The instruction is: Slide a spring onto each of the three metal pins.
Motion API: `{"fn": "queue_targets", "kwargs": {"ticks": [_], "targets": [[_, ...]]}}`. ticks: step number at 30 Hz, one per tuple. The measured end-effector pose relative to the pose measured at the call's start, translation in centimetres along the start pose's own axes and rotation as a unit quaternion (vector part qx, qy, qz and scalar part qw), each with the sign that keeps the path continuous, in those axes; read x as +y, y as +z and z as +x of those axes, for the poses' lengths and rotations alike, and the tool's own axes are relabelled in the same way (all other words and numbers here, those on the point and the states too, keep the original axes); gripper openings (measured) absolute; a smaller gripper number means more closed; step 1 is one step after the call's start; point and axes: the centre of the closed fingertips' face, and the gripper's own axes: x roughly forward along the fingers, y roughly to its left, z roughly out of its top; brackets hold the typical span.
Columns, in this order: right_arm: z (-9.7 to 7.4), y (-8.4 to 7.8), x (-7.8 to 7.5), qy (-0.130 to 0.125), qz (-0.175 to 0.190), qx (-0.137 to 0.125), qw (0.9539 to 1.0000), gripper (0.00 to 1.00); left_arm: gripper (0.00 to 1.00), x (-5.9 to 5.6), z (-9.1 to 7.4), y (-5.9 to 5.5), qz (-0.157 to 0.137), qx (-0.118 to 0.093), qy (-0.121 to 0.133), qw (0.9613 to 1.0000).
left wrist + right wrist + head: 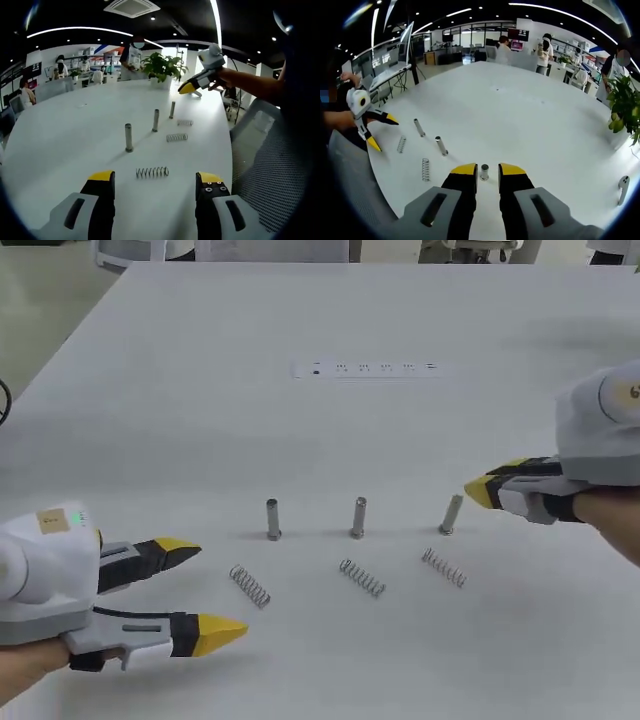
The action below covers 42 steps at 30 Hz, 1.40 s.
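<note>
Head view, pins: three metal pins stand in a row on the white table (200,420). The left pin (273,519), middle pin (359,517) and right pin (451,514) are all bare. The right one looks slightly tilted.
Head view, springs: the left spring (250,586), middle spring (362,577) and right spring (443,568) lie flat, each just in front of its pin. None is threaded.
Left gripper view, left gripper (155,177): its jaws are spread wide and hold nothing. The left spring lies just ahead, in line with the gap.
Right gripper view, right gripper (488,172): its jaws are a narrow gap apart and hold nothing. The right pin's cap sits just beyond that gap.
Risk, pickup: a light, round spring lying flat may roll or skid away as the jaws close on it. A hard squeeze could kink its coils.
Risk, right pin: the tips are very near it, and a nudge could tip it. Whether the pins are fixed to the table cannot be told.
Risk, threading: a spring gripped crooked would likely catch on the pin's cap rather than slide down.
</note>
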Motion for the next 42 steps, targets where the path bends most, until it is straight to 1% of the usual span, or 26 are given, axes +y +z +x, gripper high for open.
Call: {"fn": "queue_targets", "kwargs": {"ticks": [4, 9, 15, 22, 31, 34, 42], "targets": [[-0.3, 0.0, 0.0, -0.001, 0.002, -0.003, 1.0, 0.14, 0.58, 0.2, 0.4, -0.3, 0.007, 0.01, -0.007, 0.9999], [-0.8, 0.1, -0.1, -0.004, 0.004, -0.007, 1.0, 0.14, 0.56, 0.1, 1.0, -0.3, 0.018, 0.016, -0.021, 0.9995], [-0.9, 0.0, -0.1, -0.007, 0.004, -0.006, 1.0, 0.14, 0.52, 0.2, 1.6, 0.0, 0.029, 0.022, -0.032, 0.9988], [-1.2, 0.4, 0.0, -0.008, 0.0, -0.012, 0.9999, 0.13, 0.5, 0.3, 2.0, -0.2, 0.041, 0.035, -0.047, 0.9974], [-1.1, 0.8, 0.1, -0.007, -0.002, -0.016, 0.9998, 0.13, 0.48, 0.4, 2.4, -0.6, 0.049, 0.045, -0.056, 0.9962], [-1.1, 0.9, 0.1, -0.007, -0.003, -0.017, 0.9998, 0.13, 0.48, 0.6, 2.5, -0.7, 0.05, 0.047, -0.056, 0.9961], [-1.1, 1.2, 0.1, -0.007, -0.005, -0.02, 0.9998, 0.13, 0.46, 0.6, 2.8, -0.7, 0.059, 0.051, -0.063, 0.9949]]}}
